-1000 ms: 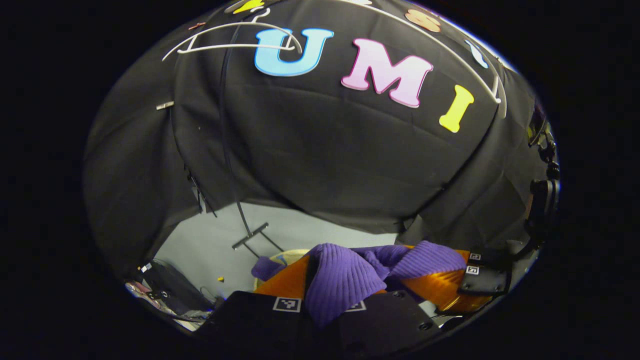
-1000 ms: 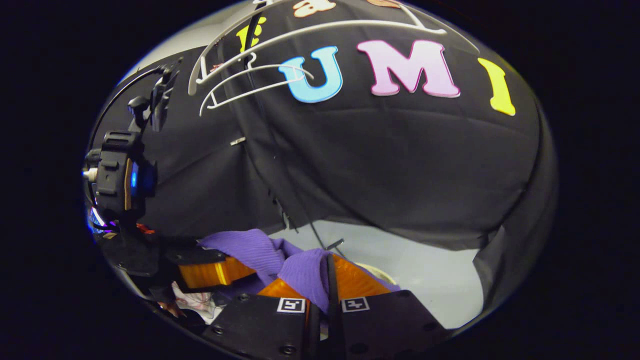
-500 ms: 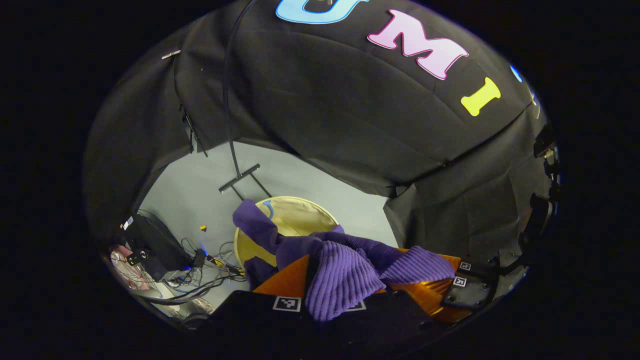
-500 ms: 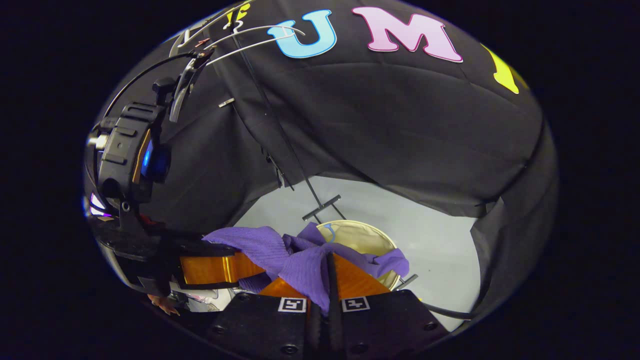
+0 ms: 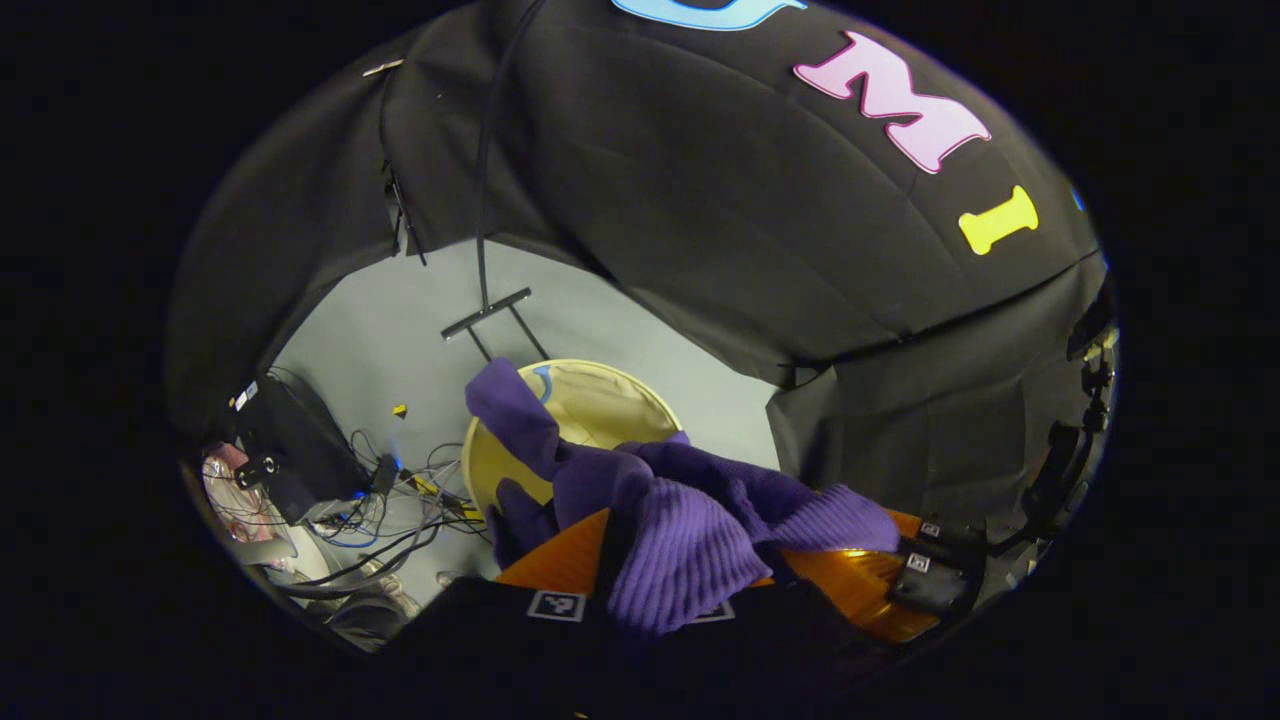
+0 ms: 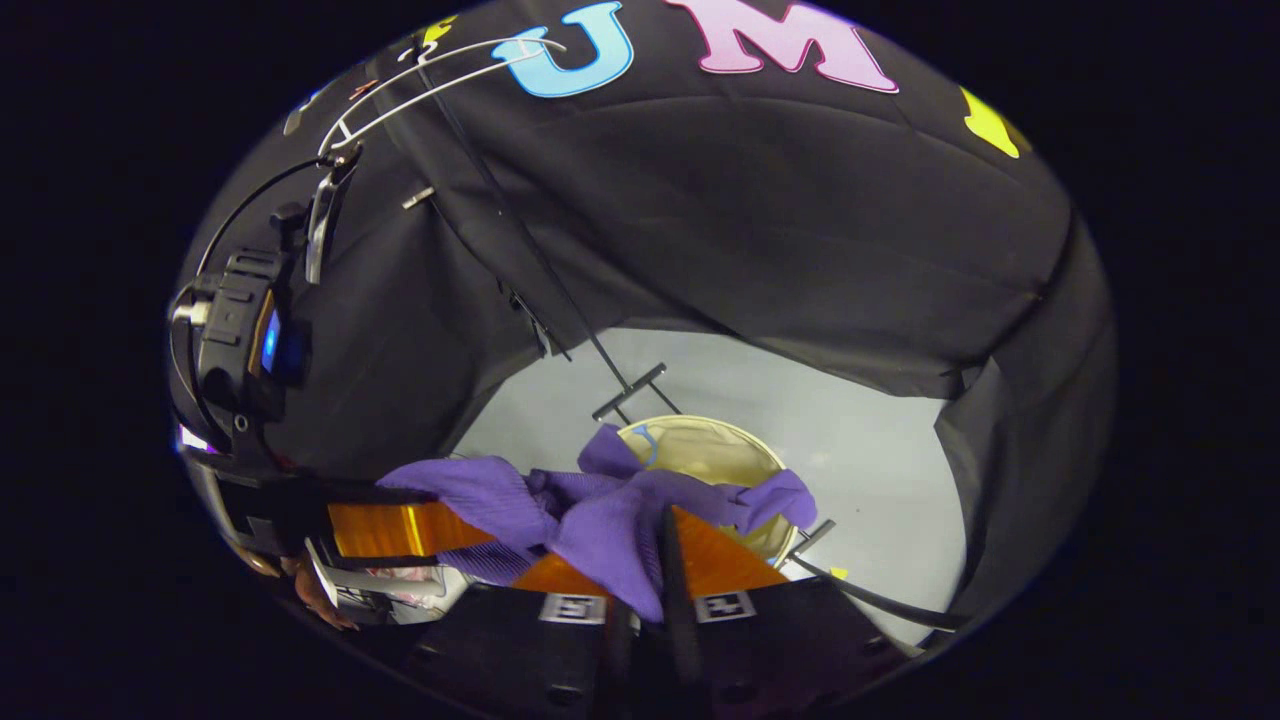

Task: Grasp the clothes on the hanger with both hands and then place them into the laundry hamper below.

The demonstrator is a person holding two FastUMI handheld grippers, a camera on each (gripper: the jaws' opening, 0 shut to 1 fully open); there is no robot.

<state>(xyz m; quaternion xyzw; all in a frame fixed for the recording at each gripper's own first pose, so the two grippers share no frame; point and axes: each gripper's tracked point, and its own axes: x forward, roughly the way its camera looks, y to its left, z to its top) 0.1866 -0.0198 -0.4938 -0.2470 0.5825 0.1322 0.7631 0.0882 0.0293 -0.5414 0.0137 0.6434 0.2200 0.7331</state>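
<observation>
Left gripper view: over the last second the view has tipped from the wall down to the floor, and the hamper (image 5: 590, 410), a sliver at the bottom edge a second ago, now sits centre-left of the frame with its open mouth showing. The garment (image 5: 690, 520) is already off the hanger and bunched over the left gripper (image 5: 640, 560), whose orange fingers are closed on a thick fold of it. One purple sleeve or tail hangs at centre-left, over the hamper's rim. Right gripper view: same tilt-down, with the hamper (image 6: 715, 465) now in the lower centre and the bare white hangers (image 6: 430, 75) pushed to the upper left. The right gripper (image 6: 660, 565) is clamped on the garment (image 6: 610, 520) too, cloth squeezed between its near-closed fingers. The left gripper (image 6: 390, 528) shows at lower left, pinching the other end. The cloth is ribbed purple knit, soft and crumpled, stretched between the two grippers with loose ends draping towards the hamper. My read: grasp and removal are done and the carry-down is underway; the load is roughly above the hamper but not in it yet. Next, lower further and centre it over the mouth before releasing, as a trailing end could catch on the rim. A cable tangle and black box (image 5: 300, 460) sit at lower left, clear of the path.
</observation>
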